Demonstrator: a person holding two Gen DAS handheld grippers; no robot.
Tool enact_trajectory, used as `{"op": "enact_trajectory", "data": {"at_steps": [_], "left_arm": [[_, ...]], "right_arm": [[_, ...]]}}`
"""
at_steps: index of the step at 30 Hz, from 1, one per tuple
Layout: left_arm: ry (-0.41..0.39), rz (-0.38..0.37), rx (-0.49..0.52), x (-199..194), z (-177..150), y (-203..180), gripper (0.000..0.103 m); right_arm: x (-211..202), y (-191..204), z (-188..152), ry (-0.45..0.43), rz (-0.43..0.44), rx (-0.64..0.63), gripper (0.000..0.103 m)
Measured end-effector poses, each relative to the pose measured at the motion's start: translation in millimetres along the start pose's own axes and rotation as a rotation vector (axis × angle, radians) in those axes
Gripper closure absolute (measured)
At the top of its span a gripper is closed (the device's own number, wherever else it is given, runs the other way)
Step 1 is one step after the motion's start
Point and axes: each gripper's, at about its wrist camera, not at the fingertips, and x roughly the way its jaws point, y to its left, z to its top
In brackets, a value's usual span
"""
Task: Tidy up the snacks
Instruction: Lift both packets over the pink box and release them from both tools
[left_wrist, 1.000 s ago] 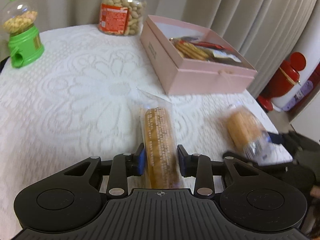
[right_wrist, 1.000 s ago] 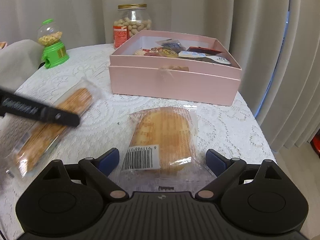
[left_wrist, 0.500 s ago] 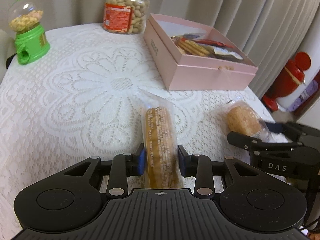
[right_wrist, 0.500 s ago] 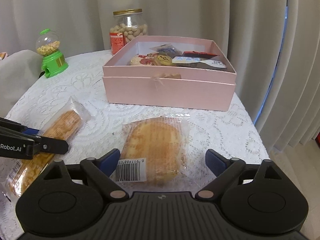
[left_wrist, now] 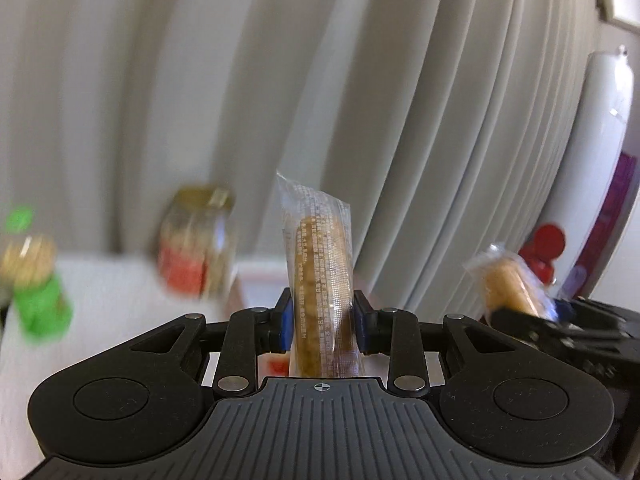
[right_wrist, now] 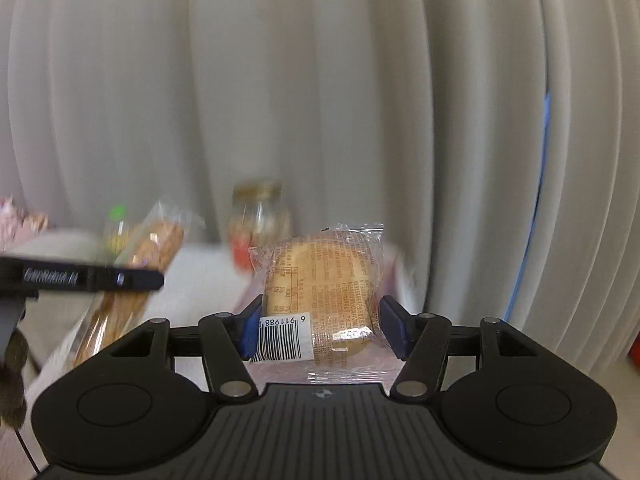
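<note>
In the left wrist view, the left gripper (left_wrist: 322,326) is closed on a long golden-brown biscuit stick in a clear printed wrapper (left_wrist: 320,276). The blue pads (left_wrist: 285,322) press its two sides, and the packet stands upright in the middle of the frame, in front of the pale pleated curtain (left_wrist: 420,100). At the lower left of this view, a blurred green candy dispenser with a clear dome (left_wrist: 34,276) and a glass jar of peanuts with a red label and gold lid (left_wrist: 196,242) stand on the white lace-covered worktop (left_wrist: 116,292). A piece of the pink box (left_wrist: 260,276) shows just behind the gripper. At the right edge there is a red object (left_wrist: 546,246), too blurred to identify.

In the right wrist view, the right gripper (right_wrist: 318,324) holds a round flat golden bread in a clear wrapper with a barcode label (right_wrist: 320,280). The blue pads (right_wrist: 394,326) touch the wrapper on both sides, and the packet is raised in the lower middle of the frame. At the left of this view, the other gripper appears as a dark bar with the long biscuit packet slanting behind it. The jar stands blurred behind, near the centre.
</note>
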Motion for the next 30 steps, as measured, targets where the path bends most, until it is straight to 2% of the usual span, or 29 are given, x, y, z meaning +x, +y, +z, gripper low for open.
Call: {"op": "enact_trajectory", "data": {"at_steps": [3, 5, 7, 8, 9, 12, 16, 18, 19, 20, 23, 26, 30], "left_arm": [[0.009, -0.062, -0.072, 39.1, 35.1, 7.5, 0.067], [0.035, -0.048, -0.093, 77.2, 44.5, 16.6, 0.065], [0.156, -0.009, -0.133, 122.6, 40.6, 31.0, 0.065], [0.198, -0.008, -0.162, 135.7, 34.3, 39.7, 0.065], [0.208, -0.026, -0.181, 141.8, 30.1, 46.9, 0.065], [0.159, -0.062, -0.216, 134.6, 20.5, 67.9, 0.065], [0.128, -0.046, -0.24, 106.2, 4.1, 84.2, 0.065], [0.133, -0.03, -0.248, 93.4, -6.3, 88.6, 0.065], [0.141, -0.017, -0.251, 85.2, -12.0, 90.8, 0.065], [0.151, -0.003, -0.25, 78.4, -20.3, 90.3, 0.065], [0.16, 0.026, -0.207, 57.8, -45.9, 86.7, 0.065], [0.165, 0.073, -0.138, 38.4, -72.4, 72.2, 0.065], [0.235, 0.121, -0.024, 23.2, -117.6, 46.8, 0.065]], "right_arm": [[-0.4, -8.2, 29.4, -0.053, -0.026, -0.003, 0.043], [7.4, -11.8, 40.5, -0.057, -0.044, -0.006, 0.043], [20.8, -14.0, 43.9, -0.031, -0.057, -0.009, 0.043], [29.6, -15.3, 43.9, -0.01, -0.06, -0.008, 0.043], [37.5, -15.9, 43.9, 0.005, -0.062, -0.005, 0.043], [66.4, -17.5, 44.9, 0.048, -0.058, 0.01, 0.043], [120.2, -16.3, 51.0, 0.118, -0.005, 0.086, 0.043], [145.8, -13.1, 49.5, 0.142, 0.026, 0.109, 0.036], [159.5, -10.8, 48.4, 0.165, 0.03, 0.108, 0.026], [170.4, -9.0, 46.4, 0.176, 0.026, 0.109, 0.025], [170.2, -7.2, 32.3, 0.184, 0.02, 0.107, 0.025], [152.8, -5.4, 14.5, 0.195, 0.028, 0.107, 0.022], [118.4, 6.5, -20.9, 0.207, 0.016, 0.074, 0.02]]}}
